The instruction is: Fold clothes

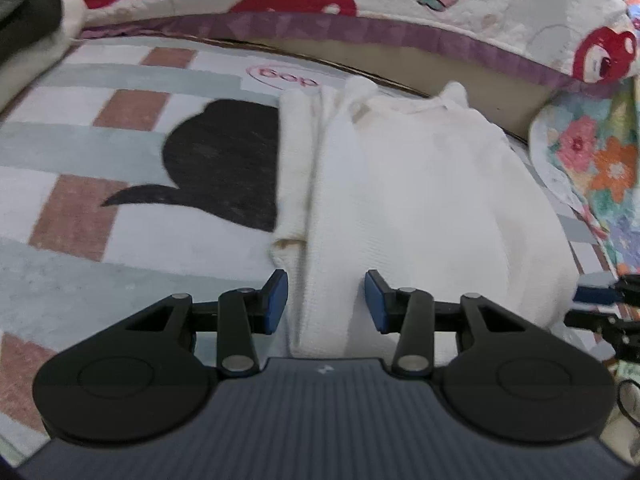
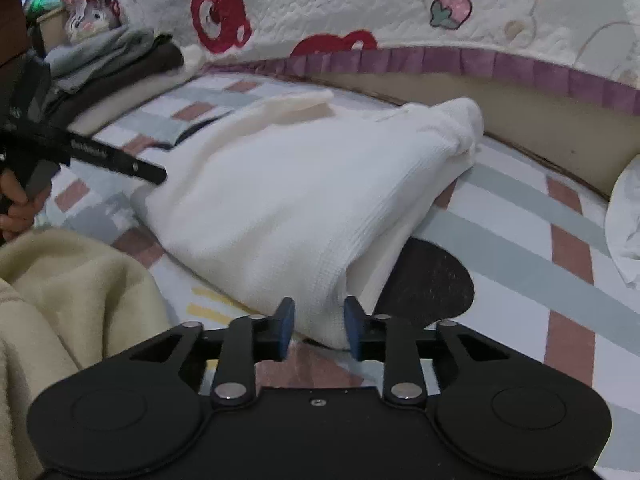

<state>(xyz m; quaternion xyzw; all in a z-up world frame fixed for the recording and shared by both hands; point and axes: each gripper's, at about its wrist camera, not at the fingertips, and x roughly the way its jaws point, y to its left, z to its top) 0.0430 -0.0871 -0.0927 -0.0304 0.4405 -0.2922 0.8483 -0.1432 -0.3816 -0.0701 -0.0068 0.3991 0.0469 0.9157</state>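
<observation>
While both grippers sat at the near hem, the sweater (image 1: pixel 420 184) lay straight ahead of them on the rug (image 1: pixel 80 160), already folded into a long narrow bundle. Long axis ran away from both cameras, hem toward the person, collar (image 1: pixel 404 106) toward the quilt (image 1: pixel 480 0) at the far side. A folded-in sleeve (image 1: pixel 294 160) lay along the bundle's left edge, parallel to that axis.

Left gripper (image 1: pixel 326 300): jaws well apart, straddling the hem at the bundle's left side near the sleeve fold. Cloth lay between the pads but no pinch was evident; nothing held.

Right gripper (image 2: pixel 318 328): jaws parted by a narrower gap, the bundle's near right corner sitting in it. Cloth filled most of the gap; the pads looked just short of squeezing, so read as not yet closed.

Neither arm was clearly nearer; each had its own corner of the hem. In the right view the left gripper reached the bundle from the left side.

Judgement: next fold probably goes along the long axis, hem carried toward the collar. It depends on both jaws closing on the hem corners and lifting together, else the layers may slide apart.

Other items: a stack (image 2: pixel 116 56) of folded clothes far left, a beige cloth (image 2: pixel 60 300) near left.
</observation>
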